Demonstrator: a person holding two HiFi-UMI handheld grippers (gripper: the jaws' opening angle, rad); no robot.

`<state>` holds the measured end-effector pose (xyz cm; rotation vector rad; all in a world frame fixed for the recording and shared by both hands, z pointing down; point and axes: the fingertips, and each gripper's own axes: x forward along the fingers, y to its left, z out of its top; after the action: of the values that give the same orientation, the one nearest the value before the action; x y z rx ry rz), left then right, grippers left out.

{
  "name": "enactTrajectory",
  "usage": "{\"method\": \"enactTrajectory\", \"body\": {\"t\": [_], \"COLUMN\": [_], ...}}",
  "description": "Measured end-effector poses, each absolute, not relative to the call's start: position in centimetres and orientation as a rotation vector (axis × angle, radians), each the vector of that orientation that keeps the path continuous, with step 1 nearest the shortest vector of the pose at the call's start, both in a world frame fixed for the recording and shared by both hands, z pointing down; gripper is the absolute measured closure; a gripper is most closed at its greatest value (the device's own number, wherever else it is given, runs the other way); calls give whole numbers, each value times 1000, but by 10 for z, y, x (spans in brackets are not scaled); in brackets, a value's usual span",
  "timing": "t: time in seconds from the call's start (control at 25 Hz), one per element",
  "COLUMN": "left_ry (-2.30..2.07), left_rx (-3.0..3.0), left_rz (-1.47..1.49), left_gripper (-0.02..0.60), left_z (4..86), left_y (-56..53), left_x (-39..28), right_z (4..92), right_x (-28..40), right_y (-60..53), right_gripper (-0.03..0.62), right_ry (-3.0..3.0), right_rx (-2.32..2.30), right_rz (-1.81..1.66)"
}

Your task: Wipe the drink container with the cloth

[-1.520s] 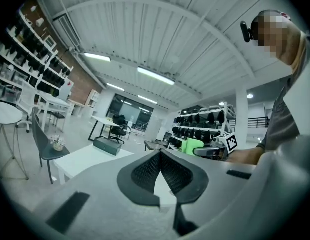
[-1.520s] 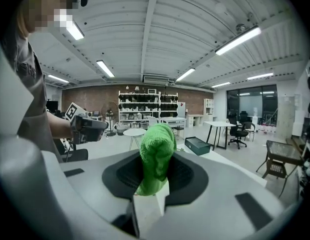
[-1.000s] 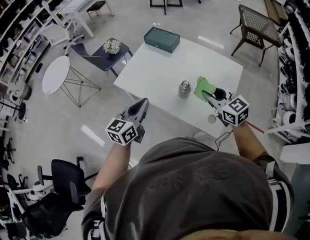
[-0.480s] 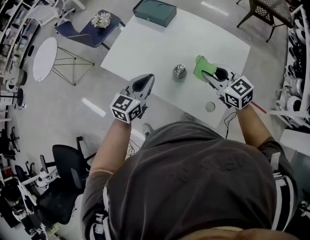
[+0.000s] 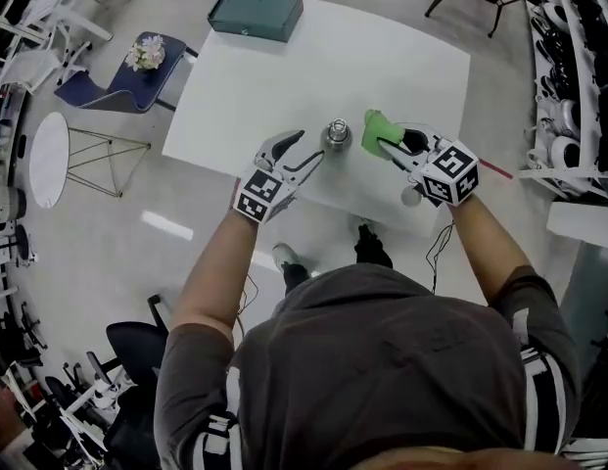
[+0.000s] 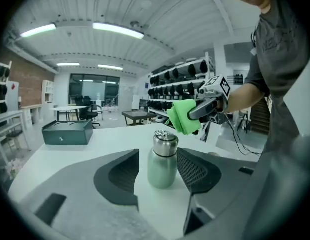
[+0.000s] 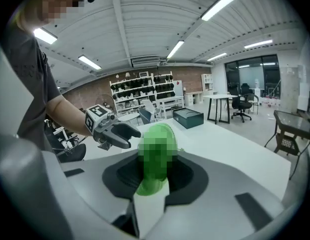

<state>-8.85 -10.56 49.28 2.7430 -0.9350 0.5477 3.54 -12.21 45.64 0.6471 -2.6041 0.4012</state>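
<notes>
In the head view, a small steel drink bottle (image 5: 337, 133) stands upright on the white table (image 5: 284, 76), between the left gripper (image 5: 308, 150) and the right gripper (image 5: 387, 143). In the left gripper view, the jaws have just been opening; the bottle (image 6: 162, 159) stands between them, not pressed. In the right gripper view, the jaws are closed on a green cloth (image 7: 151, 185).

The drink container (image 5: 336, 133), a small lidded steel flask, stands upright on the white surface (image 5: 264, 76). The bunched green cloth (image 5: 375, 131) sits clamped in the right hand-held gripper (image 5: 386, 145), just beside the flask's top
</notes>
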Motion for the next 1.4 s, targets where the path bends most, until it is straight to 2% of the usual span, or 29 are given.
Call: {"method": "enactTrajectory", "body": {"t": [0.2, 0.32, 0.6, 1.4], "left_ry": [-778, -689, -545, -584], "left_rx": [2839, 2890, 2965, 2980], "left_rz": [679, 676, 795, 731], "left_gripper": [367, 334, 331, 319], "left_z": [524, 527, 540, 545], "left_y": [-115, -116, -111, -114], "left_x": [-61, -56, -45, -43], "right_z": [491, 505, 527, 600], "right_x": [32, 24, 15, 7], "right_y": [-127, -127, -123, -125], "right_gripper": [500, 500, 500, 502], "right_ry": [-2590, -2591, -2571, -2355], "right_rx": [562, 510, 448, 412], "right_rz": [445, 464, 502, 592]}}
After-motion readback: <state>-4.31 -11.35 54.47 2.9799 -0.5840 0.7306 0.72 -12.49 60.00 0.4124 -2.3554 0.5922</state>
